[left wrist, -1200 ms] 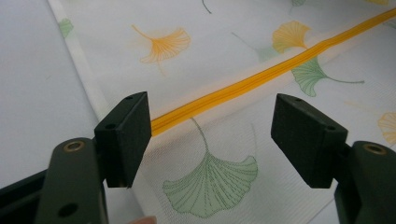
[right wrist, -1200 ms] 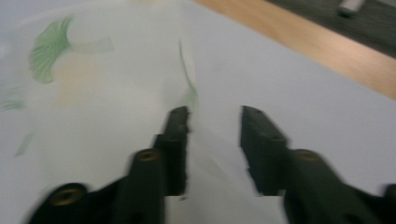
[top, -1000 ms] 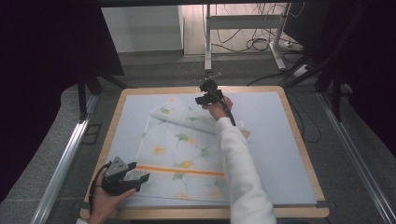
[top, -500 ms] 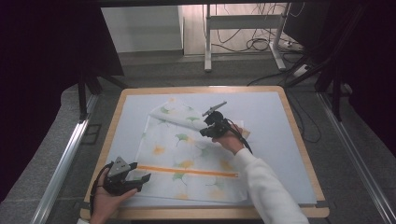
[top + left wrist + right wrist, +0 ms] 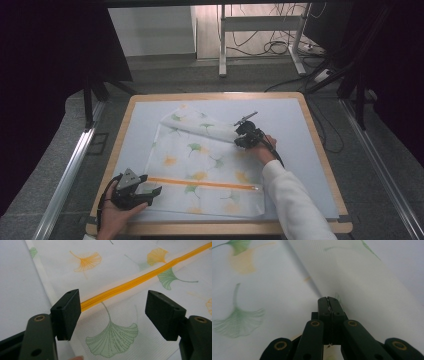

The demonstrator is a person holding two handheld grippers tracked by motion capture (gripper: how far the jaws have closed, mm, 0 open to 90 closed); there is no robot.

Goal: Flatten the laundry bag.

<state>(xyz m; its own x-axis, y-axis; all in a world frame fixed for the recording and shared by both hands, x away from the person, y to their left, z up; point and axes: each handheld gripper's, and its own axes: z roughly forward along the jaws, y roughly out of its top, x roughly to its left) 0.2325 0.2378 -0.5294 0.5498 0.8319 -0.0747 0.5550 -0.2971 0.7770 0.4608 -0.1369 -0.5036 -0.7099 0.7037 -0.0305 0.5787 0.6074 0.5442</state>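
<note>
left gripper: jaws spread over zipper of cover | right gripper: jaws just closed, seemingly pinching cover's folded edge

White leaf-printed fabric cover with orange zipper lies flat on pale blue mat, mat on wooden-edged table. Far edge of cover folded toward the near side. Left gripper at near left corner, over zipper's end. Right gripper on fold's right end, behind zipper.
</note>
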